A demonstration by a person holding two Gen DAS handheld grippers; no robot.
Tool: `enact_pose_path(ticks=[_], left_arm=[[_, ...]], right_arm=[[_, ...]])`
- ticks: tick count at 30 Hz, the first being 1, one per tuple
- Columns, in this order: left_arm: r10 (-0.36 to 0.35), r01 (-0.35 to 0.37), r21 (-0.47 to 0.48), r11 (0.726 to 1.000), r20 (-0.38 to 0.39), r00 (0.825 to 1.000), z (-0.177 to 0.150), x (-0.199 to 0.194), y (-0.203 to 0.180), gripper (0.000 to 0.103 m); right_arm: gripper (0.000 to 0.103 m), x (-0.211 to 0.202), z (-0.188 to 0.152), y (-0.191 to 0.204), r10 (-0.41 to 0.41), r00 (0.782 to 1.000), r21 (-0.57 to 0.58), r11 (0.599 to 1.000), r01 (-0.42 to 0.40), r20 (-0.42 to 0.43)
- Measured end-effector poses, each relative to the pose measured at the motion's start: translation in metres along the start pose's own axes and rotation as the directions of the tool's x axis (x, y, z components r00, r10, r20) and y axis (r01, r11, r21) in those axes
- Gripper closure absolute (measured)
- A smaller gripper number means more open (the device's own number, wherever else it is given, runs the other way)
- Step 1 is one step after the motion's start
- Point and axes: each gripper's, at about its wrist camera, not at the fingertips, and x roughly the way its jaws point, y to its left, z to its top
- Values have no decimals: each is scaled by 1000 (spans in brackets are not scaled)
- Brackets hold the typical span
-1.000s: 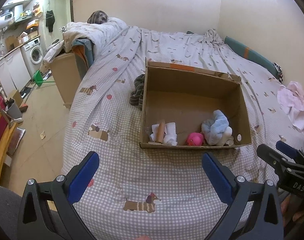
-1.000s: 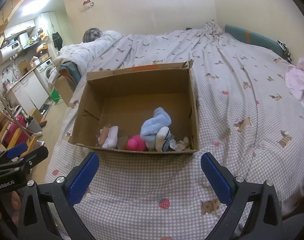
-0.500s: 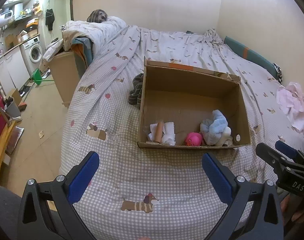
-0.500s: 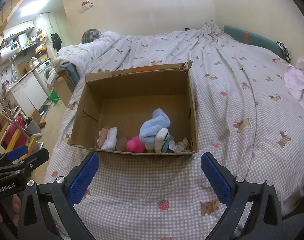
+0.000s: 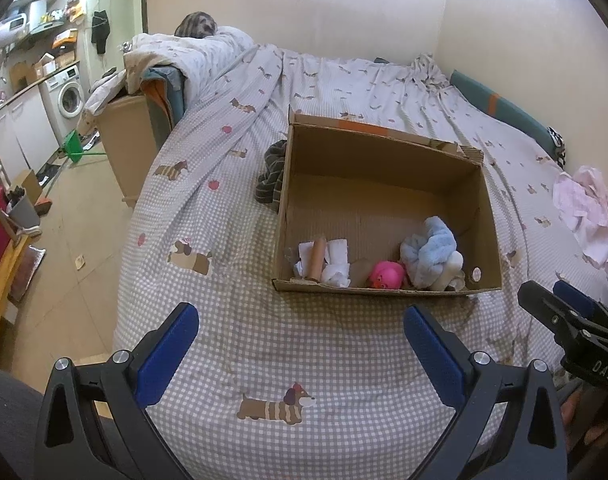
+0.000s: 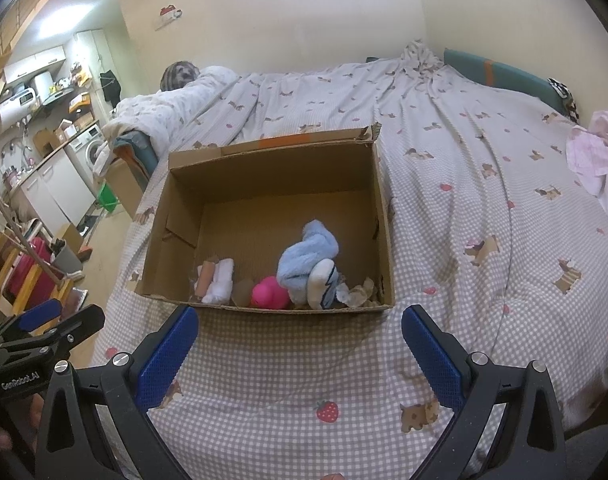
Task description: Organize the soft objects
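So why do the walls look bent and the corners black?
Both wrist views are fisheye: straight edges bow and a dark lens rim frames each picture. Left wrist view: the cardboard box is sharp. Right wrist view: a ceiling light glares top left, the kitchen looks softer.

Box (image 5: pixel 383 160) on bed (image 5: pixel 304 340), soft toys (image 5: pixel 429 254) inside along near wall, clothes (image 5: pixel 587 212) far right

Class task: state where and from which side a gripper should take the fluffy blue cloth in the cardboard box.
Grip the blue cloth's raised upper bunch from above: the cardboard box is open-topped, and the pink toy crowds its near side.
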Motion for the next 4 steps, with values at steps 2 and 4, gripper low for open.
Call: enact_pose_path(ticks=[2,4], left_arm=[[-6,6,-1,1000,5,1000,0,-1,0,1],[-8,8,-1,1000,4,1000,0,-1,0,1]], right_arm=[[0,0,0,-1,2,1000,0,1000,-2,4],[0,-1,0,0,4,1000,0,1000,-4,5]])
